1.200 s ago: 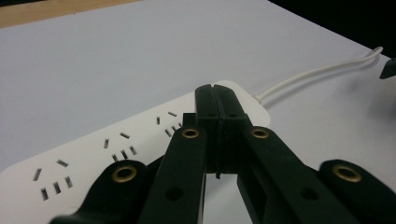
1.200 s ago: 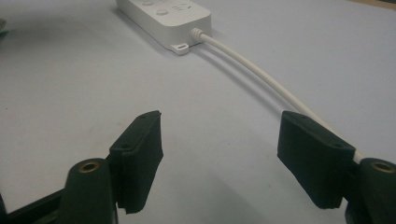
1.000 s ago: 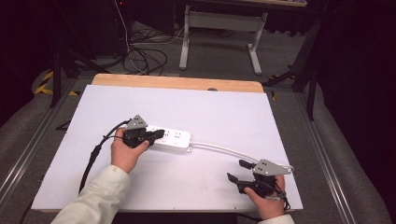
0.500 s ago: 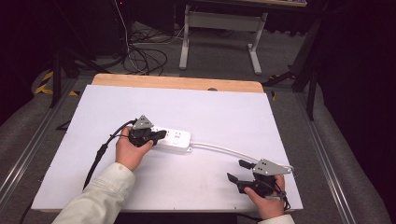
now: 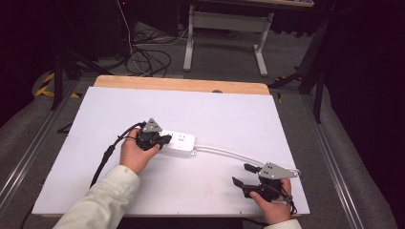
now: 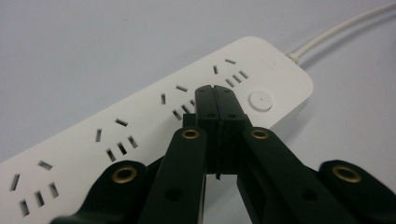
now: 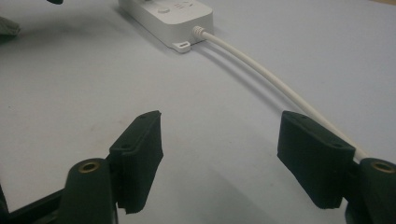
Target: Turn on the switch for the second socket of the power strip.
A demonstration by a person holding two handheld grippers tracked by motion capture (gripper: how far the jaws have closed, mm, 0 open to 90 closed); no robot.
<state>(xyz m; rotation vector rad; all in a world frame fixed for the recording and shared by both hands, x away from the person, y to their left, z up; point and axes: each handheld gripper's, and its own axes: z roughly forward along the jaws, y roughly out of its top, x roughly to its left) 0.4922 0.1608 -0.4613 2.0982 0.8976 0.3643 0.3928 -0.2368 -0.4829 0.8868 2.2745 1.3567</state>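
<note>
A white power strip point(image 5: 185, 142) lies flat near the middle of the white table point(image 5: 229, 114). Its white cable point(image 5: 229, 153) runs right toward the table's right edge. My left gripper point(image 5: 165, 140) is shut with nothing between its jaws. In the left gripper view its tips point(image 6: 215, 93) hang over the power strip point(image 6: 135, 126), among the sockets and just short of the round button point(image 6: 260, 100); whether they touch it I cannot tell. My right gripper point(image 5: 242, 173) stands open near the front right corner. Its jaws point(image 7: 226, 156) point at the strip's end point(image 7: 173, 16), and the cable point(image 7: 261, 70) passes its right jaw.
A wooden strip point(image 5: 181, 84) borders the table's far edge. Beyond it stand a metal frame point(image 5: 224, 28) and loose cables point(image 5: 143, 57) on the floor. A black cable point(image 5: 102, 160) trails from the left gripper across the table's left front.
My left gripper has edged a little to the right over the power strip, still shut. The right gripper has kept still.
</note>
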